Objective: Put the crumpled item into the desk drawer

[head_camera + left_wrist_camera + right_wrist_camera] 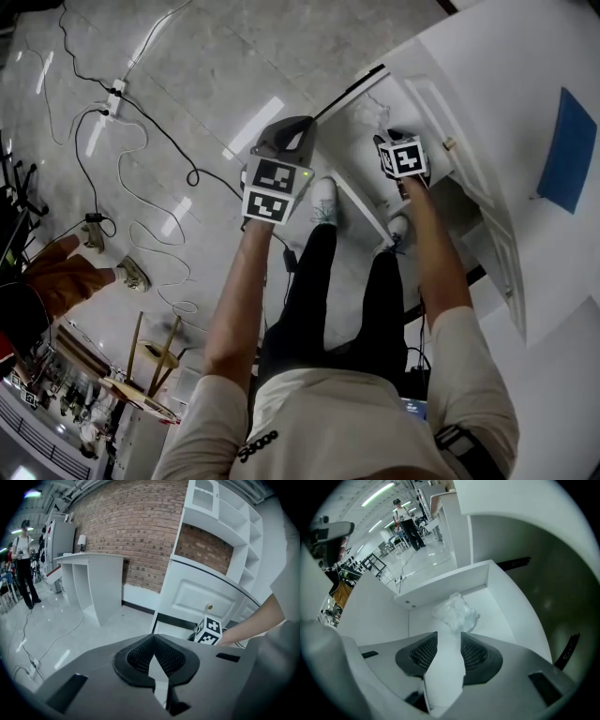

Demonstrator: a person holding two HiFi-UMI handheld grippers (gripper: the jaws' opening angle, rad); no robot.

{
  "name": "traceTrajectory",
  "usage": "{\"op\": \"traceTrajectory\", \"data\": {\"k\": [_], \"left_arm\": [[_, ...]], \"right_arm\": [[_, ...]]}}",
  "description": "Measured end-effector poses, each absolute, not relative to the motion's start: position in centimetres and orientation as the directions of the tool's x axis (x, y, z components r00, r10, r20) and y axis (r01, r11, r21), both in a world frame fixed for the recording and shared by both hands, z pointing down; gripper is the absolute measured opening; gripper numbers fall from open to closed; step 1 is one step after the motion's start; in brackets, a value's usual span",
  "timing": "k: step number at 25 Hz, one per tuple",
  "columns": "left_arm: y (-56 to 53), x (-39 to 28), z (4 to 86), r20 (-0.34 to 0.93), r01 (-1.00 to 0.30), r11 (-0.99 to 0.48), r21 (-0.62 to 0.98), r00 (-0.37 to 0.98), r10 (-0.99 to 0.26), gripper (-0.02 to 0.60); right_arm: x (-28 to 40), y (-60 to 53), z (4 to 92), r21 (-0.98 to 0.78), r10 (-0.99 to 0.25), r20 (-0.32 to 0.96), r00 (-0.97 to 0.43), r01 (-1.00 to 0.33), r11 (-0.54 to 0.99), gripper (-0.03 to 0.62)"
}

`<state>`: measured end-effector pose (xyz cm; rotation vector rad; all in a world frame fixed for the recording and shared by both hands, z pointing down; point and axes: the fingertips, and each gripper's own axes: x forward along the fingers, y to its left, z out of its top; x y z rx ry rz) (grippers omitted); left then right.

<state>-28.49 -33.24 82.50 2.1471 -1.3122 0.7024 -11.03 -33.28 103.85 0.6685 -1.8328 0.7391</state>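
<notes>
Crumpled plastic [457, 612] is lying on the bottom of the open drawer [445, 584], just beyond the tips of the right claw [449, 638] and touching neither pad. That claw's jaws are standing wide apart with only bare drawer bottom between them, so the plastic is looking let go and the job is seeming nearly done. By that reading the step in hand is getting the claw clear. It should be coming straight back out with the jaws wide, so that no pad is snagging the light, springy plastic and dragging it up over the drawer wall. After that the drawer is probably wanting a push home. The left claw [153, 641] is waiting off to the right claw's left, outside the drawer, with its jaws together on nothing

Only the right gripper view is showing the plastic and the drawer's inside; in the head view the plastic is not showing at all. The left gripper view is showing the desk [201, 597] front from outside, with a small knob [210, 606] just above the right claw's cube. The head view alone is taking in both arms and the cables [141, 159] on the floor [234, 56]
</notes>
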Motion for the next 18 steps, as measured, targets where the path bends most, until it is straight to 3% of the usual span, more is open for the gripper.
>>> {"op": "traceTrajectory", "data": {"k": [3, 8, 18], "left_arm": [[-33.8, -28.2, 80.7, 0.662, -0.895, -0.427, 0.127, 0.397, -0.635, 0.017], [-34.3, -26.9, 76.5, 0.633, -0.896, -0.427, 0.122, 0.401, -0.662, 0.017], [-33.1, -24.6, 66.0, 0.581, -0.905, -0.422, 0.06, 0.375, -0.722, 0.017]], "right_arm": [[-10.5, -33.2, 100.4, -0.178, -0.171, 0.915, -0.366, -0.745, 0.642, 0.128], [-9.4, -33.3, 93.0, -0.13, -0.289, 0.874, -0.391, -0.761, 0.636, 0.014], [-9.0, -33.3, 76.8, -0.081, -0.405, 0.768, -0.496, -0.702, 0.707, 0.006]]}}
